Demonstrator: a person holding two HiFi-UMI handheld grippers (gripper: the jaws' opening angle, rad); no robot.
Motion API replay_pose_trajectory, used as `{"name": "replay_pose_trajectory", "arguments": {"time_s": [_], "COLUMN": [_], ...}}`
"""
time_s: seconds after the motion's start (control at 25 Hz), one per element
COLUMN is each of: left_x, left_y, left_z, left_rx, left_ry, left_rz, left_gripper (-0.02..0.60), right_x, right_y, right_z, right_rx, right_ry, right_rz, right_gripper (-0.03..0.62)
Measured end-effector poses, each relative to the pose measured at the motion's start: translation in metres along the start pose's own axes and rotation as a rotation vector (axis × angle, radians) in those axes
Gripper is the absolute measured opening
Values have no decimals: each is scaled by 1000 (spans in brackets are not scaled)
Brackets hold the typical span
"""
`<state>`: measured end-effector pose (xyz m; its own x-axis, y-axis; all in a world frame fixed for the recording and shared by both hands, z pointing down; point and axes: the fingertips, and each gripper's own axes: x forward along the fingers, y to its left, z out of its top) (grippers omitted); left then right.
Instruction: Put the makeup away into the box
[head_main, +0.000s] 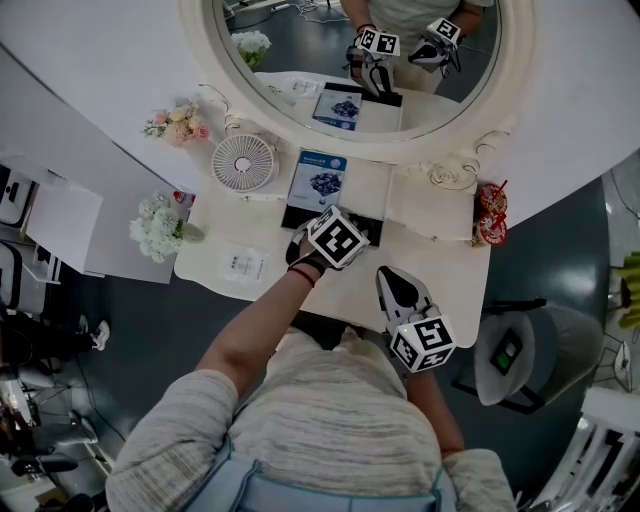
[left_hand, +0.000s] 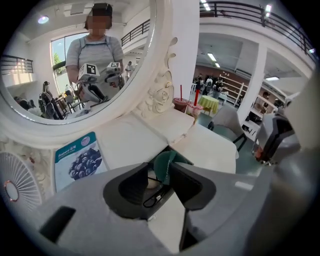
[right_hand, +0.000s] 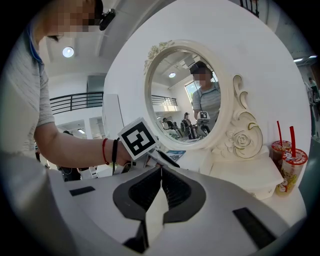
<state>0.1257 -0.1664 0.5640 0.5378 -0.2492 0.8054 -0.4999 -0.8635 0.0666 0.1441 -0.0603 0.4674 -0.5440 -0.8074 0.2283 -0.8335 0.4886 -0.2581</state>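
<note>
Left gripper view: teal makeup item (left_hand: 167, 162) lies directly ahead of the left hand-held gripper (left_hand: 159, 172), between its jaw tips. Jaws stand apart, not clamped on it. Item appears to rest inside the black box (head_main: 370, 233), tho lens distortion leaves its long axis unclear. No lateral offset, so a straight downward approach should suit. Right hand-held gripper (right_hand: 161, 170), jaws together and empty, hangs nearer the person, well apart from the box. Left hand is nearer.

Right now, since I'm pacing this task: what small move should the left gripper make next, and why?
Probably lift the left gripper straight up, clear of the black box. Its jaws stand apart, and the green item appears to lie in the box, ungripped.
</note>
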Motion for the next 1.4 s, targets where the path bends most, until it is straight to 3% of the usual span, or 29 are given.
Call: {"name": "replay_pose_trajectory", "arguments": {"time_s": [0.76, 1.4], "left_x": [-4, -22], "left_y": [-5, -9], "left_z": [-23, -20], "left_rx": [149, 134], "left_ry": [90, -34], "left_rz": [18, 13], "left_gripper": [196, 206], "right_x": [4, 7], "right_y": [-2, 3], "right_z": [2, 1], "right_rx": [4, -5], "right_ry": [-1, 4], "right_rz": [5, 20], "right_gripper": [11, 11]}}
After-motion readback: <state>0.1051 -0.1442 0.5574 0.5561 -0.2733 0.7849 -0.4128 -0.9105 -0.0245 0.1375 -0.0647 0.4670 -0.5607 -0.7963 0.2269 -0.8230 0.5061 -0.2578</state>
